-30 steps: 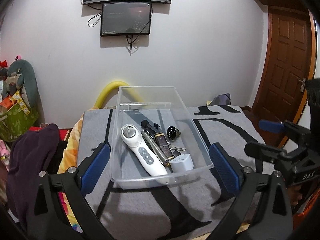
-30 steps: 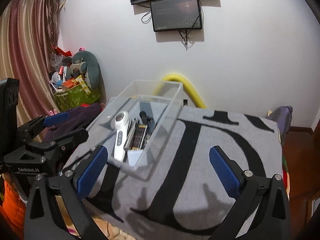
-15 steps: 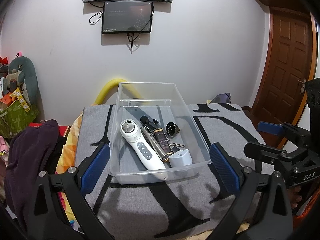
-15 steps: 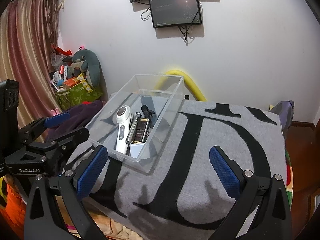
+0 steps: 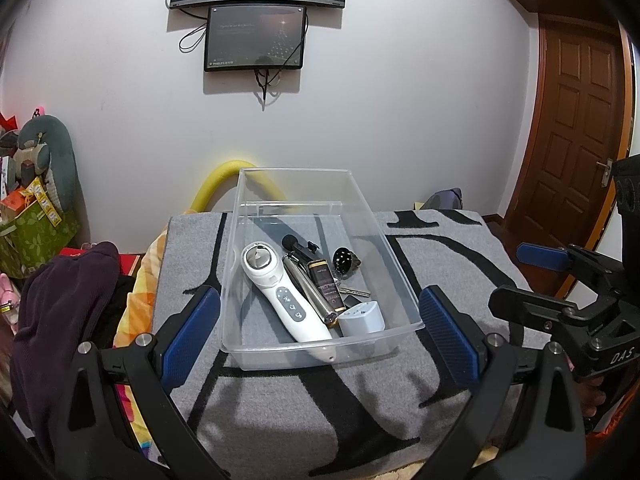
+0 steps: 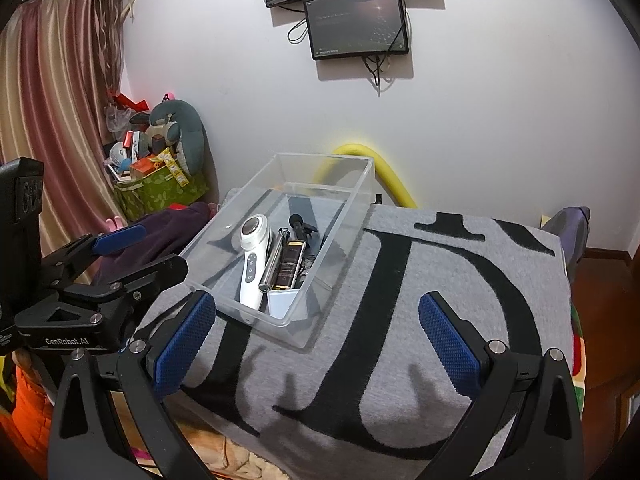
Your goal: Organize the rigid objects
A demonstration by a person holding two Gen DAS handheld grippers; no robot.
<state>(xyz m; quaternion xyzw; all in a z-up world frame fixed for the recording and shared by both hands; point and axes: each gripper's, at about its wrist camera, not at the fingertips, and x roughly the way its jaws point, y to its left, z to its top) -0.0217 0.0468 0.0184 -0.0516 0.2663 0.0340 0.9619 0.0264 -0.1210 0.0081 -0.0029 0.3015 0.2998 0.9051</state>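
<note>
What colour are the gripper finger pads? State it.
Blue, with a fine dotted texture, on black fingers. The left wrist view shows them best: pads flank the clear bin.

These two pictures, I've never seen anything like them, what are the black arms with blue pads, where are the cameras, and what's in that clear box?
There is no robot here. A person holds a two-finger gripper in each hand, and a fisheye camera on each one looks forward along its fingers. One picture comes from the left gripper, the other from the right gripper. The blue pads are the fingertips. Each view also catches the other tool at its edge.

A clear bin sits on a grey blanket with black letters. Inside it lie a white handheld device, a silver cylinder, a dark tube, a small white adapter, keys and a small black microphone.

Both grippers are open and hold nothing.
</note>
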